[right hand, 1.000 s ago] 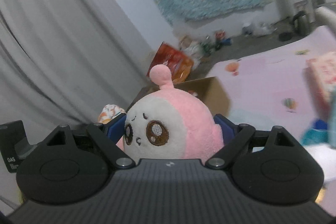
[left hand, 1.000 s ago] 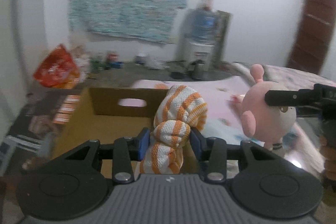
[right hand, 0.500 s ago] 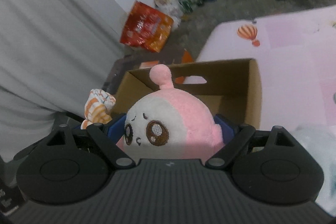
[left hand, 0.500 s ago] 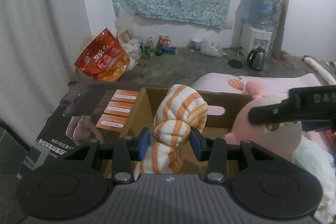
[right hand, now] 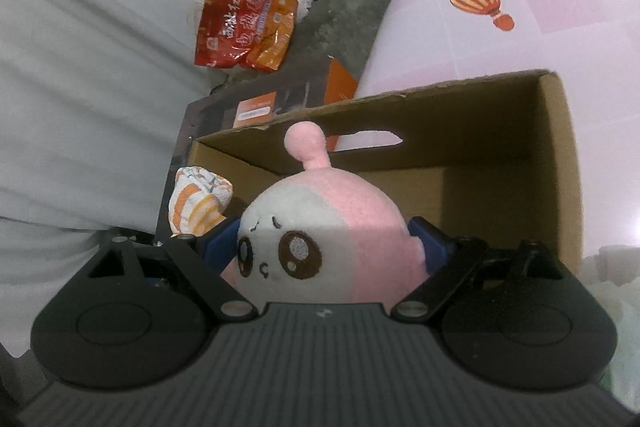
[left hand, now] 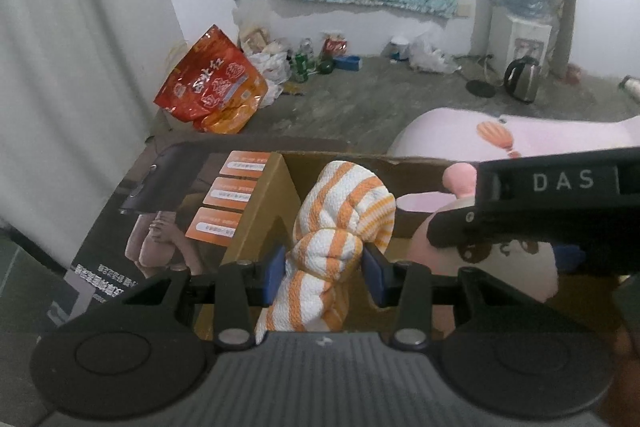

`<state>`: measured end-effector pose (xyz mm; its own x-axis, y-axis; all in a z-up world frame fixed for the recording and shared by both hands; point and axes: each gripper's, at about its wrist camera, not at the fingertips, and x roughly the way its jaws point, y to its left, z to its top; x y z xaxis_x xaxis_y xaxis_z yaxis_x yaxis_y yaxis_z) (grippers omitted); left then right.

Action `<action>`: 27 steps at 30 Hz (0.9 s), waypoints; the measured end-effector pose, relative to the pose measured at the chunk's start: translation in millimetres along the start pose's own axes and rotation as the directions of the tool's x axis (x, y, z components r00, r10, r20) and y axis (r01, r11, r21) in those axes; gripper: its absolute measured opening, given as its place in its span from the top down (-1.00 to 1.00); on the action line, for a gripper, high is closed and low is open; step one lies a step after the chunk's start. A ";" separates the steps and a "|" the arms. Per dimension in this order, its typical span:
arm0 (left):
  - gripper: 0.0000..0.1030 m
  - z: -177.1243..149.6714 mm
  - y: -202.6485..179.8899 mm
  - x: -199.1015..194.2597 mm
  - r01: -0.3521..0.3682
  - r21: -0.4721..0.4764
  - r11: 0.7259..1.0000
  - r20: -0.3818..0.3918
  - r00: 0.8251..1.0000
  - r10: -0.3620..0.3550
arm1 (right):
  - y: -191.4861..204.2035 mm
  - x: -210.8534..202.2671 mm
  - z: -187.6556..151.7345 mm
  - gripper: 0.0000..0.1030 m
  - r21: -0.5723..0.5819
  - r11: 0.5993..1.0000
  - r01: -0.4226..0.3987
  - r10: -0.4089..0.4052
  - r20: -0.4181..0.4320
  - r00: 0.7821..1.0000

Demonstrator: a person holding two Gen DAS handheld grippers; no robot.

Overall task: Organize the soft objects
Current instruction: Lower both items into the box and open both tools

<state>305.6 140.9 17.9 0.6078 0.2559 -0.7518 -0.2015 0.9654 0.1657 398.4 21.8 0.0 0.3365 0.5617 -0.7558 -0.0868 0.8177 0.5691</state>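
Both tongs lowered w/ knotted towel [left hand: 336,247]; round plush [right hand: 328,231].

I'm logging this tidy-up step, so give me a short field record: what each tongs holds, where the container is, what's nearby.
left tongs: shut on striped cloth, knotted, orange and white
right tongs: shut on pink plush toy
container: open cardboard box, below and ahead of both items
box contents: none visible
box surroundings: pink mat beyond it, red snack bag on the floor
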 end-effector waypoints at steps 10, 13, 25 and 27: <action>-0.09 5.5 -5.8 23.6 -0.064 0.018 0.998 0.002 0.998 0.064 | -8.9 26.4 4.0 -0.78 0.038 0.999 -0.013 0.014 -0.027 1.000; -0.09 5.9 -4.3 24.5 -0.071 0.016 0.997 -0.002 0.998 0.071 | -11.0 32.9 3.0 -0.78 0.052 0.999 -0.018 0.020 -0.036 0.999; -0.38 3.9 0.5 7.8 -0.057 0.001 0.998 0.000 0.998 0.057 | -10.0 30.3 5.3 -0.76 0.064 0.996 -0.056 0.057 -0.017 0.998; -0.39 3.2 0.4 5.0 -0.052 -0.001 0.999 0.000 0.999 0.052 | -9.7 30.2 5.0 -0.72 0.056 0.997 -0.051 0.052 -0.009 0.999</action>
<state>311.0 142.7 16.3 0.5967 0.3055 -0.7421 -0.2331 0.9508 0.2040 414.1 30.3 -26.7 0.3231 0.6045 -0.7281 -0.0513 0.7794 0.6244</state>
